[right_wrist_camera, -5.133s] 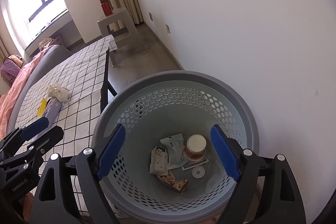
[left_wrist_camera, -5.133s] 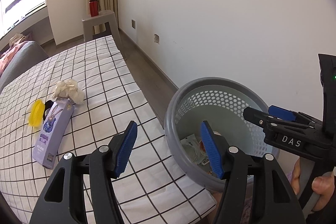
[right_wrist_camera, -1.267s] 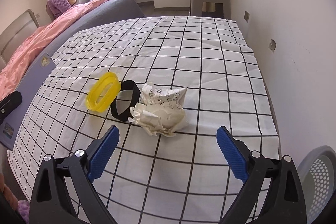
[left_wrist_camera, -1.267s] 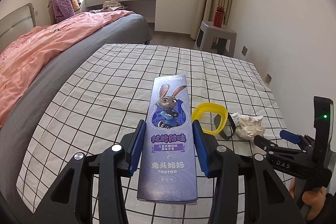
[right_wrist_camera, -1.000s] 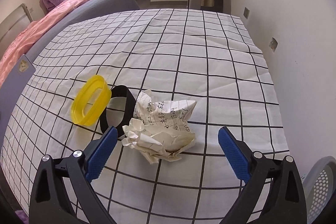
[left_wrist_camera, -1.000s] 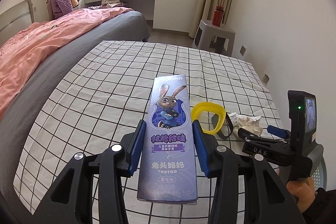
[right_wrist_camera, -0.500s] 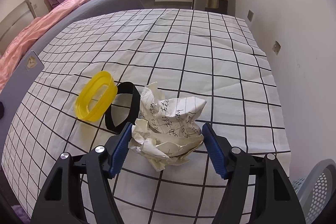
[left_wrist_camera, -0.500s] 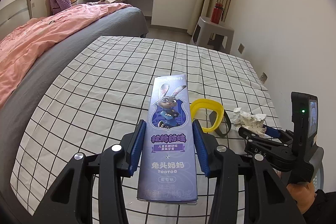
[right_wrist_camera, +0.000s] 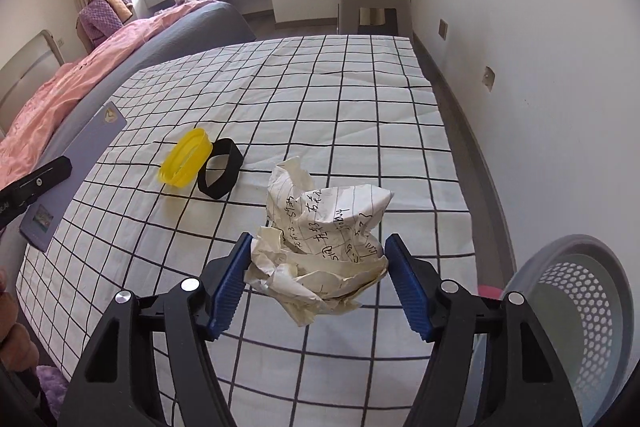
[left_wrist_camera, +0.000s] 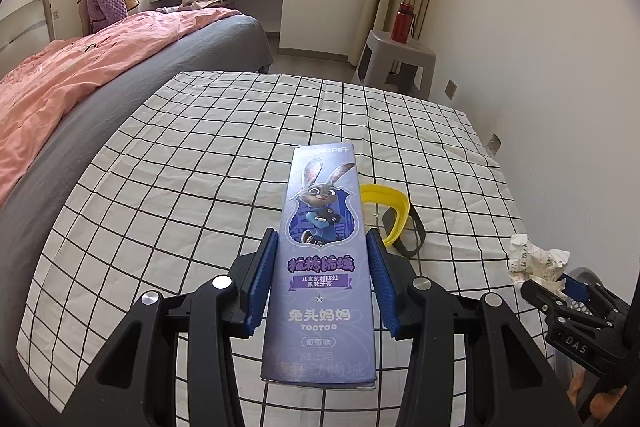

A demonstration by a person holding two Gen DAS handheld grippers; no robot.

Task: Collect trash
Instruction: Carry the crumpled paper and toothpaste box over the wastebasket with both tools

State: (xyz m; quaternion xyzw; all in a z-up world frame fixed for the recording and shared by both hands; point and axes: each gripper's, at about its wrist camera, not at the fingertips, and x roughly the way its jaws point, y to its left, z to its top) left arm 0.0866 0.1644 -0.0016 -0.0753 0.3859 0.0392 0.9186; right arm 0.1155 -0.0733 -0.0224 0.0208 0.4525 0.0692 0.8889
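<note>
My left gripper [left_wrist_camera: 320, 279] is shut on a long purple toothpaste box [left_wrist_camera: 322, 267] with a cartoon rabbit, held lengthwise above the checked cloth. My right gripper [right_wrist_camera: 318, 279] is shut on a crumpled wad of written paper [right_wrist_camera: 324, 239], lifted off the cloth. In the left wrist view that paper wad [left_wrist_camera: 536, 263] shows at the far right in the right gripper [left_wrist_camera: 554, 285]. A yellow ring [right_wrist_camera: 186, 157] and a black band [right_wrist_camera: 220, 173] lie side by side on the cloth. The grey perforated bin [right_wrist_camera: 576, 311] stands beside the table at the lower right.
The checked tablecloth [right_wrist_camera: 320, 99] covers the table. A bed with a pink cover [left_wrist_camera: 72, 75] lies to the left. A grey stool [left_wrist_camera: 400, 63] with a red bottle [left_wrist_camera: 402, 23] stands by the far wall. The white wall runs close along the right.
My right gripper closed on the paper wad and lifted it toward the right, bringing the bin into view. The left gripper kept its hold on the box and hardly moved.
</note>
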